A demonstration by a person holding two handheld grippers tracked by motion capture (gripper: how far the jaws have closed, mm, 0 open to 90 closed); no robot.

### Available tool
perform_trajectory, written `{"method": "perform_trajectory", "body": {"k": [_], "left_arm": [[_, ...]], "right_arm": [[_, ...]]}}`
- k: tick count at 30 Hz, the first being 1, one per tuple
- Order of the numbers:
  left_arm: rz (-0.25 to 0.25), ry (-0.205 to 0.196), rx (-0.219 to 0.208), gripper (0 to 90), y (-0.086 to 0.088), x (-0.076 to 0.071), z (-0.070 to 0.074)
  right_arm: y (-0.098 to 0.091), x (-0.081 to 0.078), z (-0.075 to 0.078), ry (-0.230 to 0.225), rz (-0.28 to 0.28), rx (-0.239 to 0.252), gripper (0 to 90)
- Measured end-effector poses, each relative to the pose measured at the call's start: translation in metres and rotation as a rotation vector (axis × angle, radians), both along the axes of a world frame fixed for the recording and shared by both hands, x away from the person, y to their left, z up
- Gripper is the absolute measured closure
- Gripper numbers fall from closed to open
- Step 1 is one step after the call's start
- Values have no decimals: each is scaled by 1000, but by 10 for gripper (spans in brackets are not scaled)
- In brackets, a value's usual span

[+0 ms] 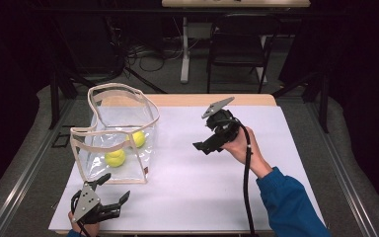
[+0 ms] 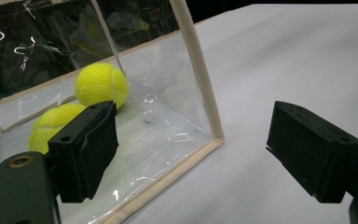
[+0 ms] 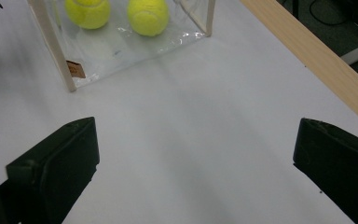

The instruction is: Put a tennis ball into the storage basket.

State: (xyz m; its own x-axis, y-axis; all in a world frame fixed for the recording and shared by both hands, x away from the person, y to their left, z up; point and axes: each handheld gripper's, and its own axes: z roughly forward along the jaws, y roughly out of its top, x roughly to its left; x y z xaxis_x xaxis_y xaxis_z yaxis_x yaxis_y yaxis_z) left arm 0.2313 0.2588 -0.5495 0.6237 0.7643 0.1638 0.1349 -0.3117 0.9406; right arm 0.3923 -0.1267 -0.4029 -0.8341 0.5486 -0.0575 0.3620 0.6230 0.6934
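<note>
Inside the clear bag point(image 1: 121, 133) sit two tennis balls point(image 1: 115, 157); your left gripper point(image 1: 109, 195) waits just beside it, your right gripper point(image 1: 205, 146) well apart, both spread wide, holding nothing.

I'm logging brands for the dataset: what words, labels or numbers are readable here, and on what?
None can be read.
Small brown tag at the clear bag's lower corner: print, if any, too blurred.
Tennis balls: no legible logo.
</note>
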Motion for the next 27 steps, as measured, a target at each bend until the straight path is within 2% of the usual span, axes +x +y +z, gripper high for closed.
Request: {"method": "perform_trajectory", "body": {"k": [12, 27], "left_arm": [[-1, 1, 4, 159, 0, 0, 0], [-1, 0, 3, 159, 0, 0, 0]], "right_arm": [[-24, -11, -13, 9, -32, 20, 0], [-48, -23, -31, 33, -67, 6, 0]]}}
